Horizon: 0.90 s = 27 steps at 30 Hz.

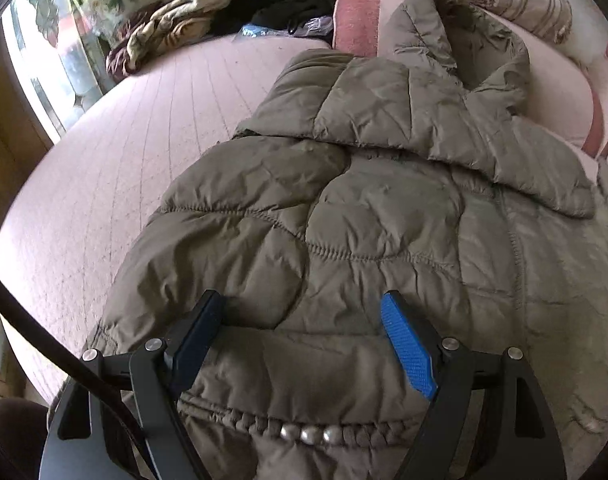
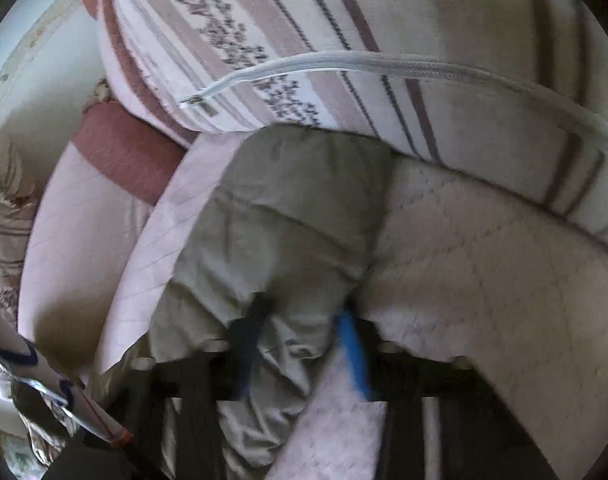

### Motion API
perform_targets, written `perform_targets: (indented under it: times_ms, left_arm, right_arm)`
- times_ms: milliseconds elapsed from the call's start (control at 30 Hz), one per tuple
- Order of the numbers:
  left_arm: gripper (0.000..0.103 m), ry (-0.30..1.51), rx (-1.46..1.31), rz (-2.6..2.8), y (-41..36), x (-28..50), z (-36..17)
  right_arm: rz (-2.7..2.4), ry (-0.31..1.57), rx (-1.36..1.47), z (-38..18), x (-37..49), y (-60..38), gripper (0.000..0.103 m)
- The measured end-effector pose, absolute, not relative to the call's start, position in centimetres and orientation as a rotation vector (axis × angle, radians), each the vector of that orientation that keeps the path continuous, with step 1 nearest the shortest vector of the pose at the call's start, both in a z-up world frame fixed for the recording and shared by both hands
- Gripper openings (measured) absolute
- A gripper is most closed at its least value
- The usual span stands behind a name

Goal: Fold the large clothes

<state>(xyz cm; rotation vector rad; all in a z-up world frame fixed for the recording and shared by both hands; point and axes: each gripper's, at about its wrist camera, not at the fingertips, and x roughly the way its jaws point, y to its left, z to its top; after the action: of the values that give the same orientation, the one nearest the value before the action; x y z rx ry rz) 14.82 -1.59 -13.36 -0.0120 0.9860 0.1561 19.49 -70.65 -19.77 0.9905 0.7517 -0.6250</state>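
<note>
On the pink bed (image 1: 103, 184), the olive quilted jacket (image 1: 364, 208) lies puffy; left tool (image 1: 304, 320) gapes, right tool (image 2: 304, 344) pinches its sleeve (image 2: 287, 216).

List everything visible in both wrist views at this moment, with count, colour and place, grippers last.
Puffer jacket: one, olive-grey, spread on the bed.
Bed cover: one, pale pink, under the jacket.
Striped pillow: one, cream with mauve stripes, white zipper, at the bed's head.
Blanket: one, brown and beige, crumpled at the far edge.
Dark garment: one, black, beside the blanket.
Left gripper: black with blue pads, open over the jacket's hem.
Right gripper: blurred, closed on jacket fabric.
</note>
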Motion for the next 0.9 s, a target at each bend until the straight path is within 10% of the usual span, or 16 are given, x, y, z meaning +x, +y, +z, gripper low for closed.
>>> perform_targets:
  times_ms: [467,900]
  left_arm:
    - [0.081,1.0,-0.035,0.031,-0.5,15.1,-11.7]
    - [0.081,0.787,-0.167,0.192,10.1,14.2,-6.4]
  right_arm:
    - [-0.484,0.604,0.715,-2.4,17.7,-63.9,0.007]
    - [0.052,0.665,0.394,7.1,24.0,-30.2,0.006]
